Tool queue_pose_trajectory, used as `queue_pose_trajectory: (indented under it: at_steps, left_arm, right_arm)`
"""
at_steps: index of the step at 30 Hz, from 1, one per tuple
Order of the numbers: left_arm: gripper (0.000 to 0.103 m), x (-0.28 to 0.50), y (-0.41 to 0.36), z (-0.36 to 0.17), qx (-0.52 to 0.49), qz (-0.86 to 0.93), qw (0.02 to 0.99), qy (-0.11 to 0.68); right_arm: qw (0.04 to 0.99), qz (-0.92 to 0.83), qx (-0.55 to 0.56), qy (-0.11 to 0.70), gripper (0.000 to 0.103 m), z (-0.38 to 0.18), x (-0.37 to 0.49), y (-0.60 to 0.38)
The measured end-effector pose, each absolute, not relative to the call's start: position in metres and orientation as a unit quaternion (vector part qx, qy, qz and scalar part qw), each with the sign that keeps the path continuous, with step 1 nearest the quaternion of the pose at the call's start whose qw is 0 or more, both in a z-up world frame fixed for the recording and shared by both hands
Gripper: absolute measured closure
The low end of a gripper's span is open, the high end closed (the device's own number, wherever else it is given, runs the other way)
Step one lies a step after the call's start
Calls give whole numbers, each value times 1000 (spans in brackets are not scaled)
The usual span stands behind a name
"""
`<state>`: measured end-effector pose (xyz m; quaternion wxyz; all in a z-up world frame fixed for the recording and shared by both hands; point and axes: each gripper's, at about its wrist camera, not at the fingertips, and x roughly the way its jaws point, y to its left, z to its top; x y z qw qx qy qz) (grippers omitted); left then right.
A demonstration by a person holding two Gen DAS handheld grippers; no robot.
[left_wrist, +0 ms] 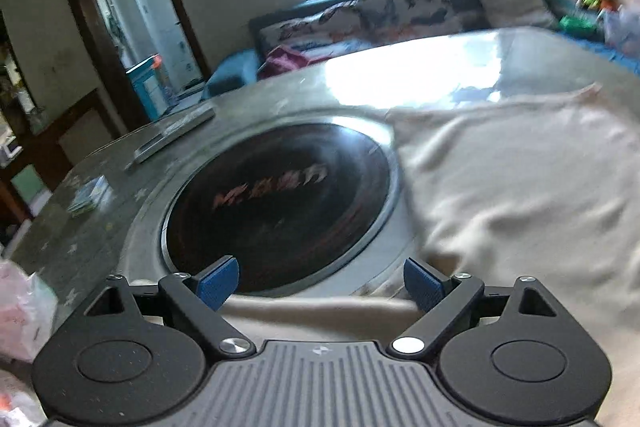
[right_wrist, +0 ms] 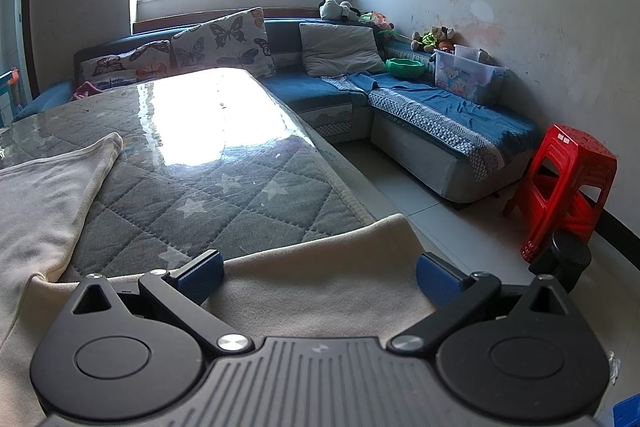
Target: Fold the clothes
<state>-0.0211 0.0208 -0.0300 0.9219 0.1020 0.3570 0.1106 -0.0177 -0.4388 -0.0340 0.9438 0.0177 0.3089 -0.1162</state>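
Note:
A cream garment [left_wrist: 520,195] lies spread on the table, rumpled, to the right in the left wrist view. My left gripper [left_wrist: 322,285] is open, its blue pads wide apart just above the garment's near edge. In the right wrist view the same cream garment [right_wrist: 320,291] lies under my right gripper [right_wrist: 320,277], with one corner hanging at the table's edge and another part [right_wrist: 48,195] stretching away at the left. The right gripper is open and holds nothing.
The table [right_wrist: 224,187] has a grey quilted star cover under glass. A round black hotplate [left_wrist: 280,203] is set in its middle. A flat remote [left_wrist: 176,139] and a small packet [left_wrist: 90,195] lie at the left. A blue sofa [right_wrist: 400,99] and a red stool [right_wrist: 568,183] stand beyond.

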Motion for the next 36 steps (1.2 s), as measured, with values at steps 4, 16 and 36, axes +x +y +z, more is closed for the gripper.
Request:
queue_pose_trajectory:
  at_steps: [4, 16, 36]
  left_arm:
    - [9, -18, 28, -31, 105, 127, 920, 356]
    - [9, -37, 6, 0, 91, 84, 939, 322]
    - [6, -59, -40, -26, 143, -7, 930, 339]
  right_arm:
    - [944, -116, 18, 309, 0, -34, -18, -439]
    - [947, -110, -19, 303, 0, -31, -21, -428]
    - [954, -18, -61, 294, 0, -2, -40, -392]
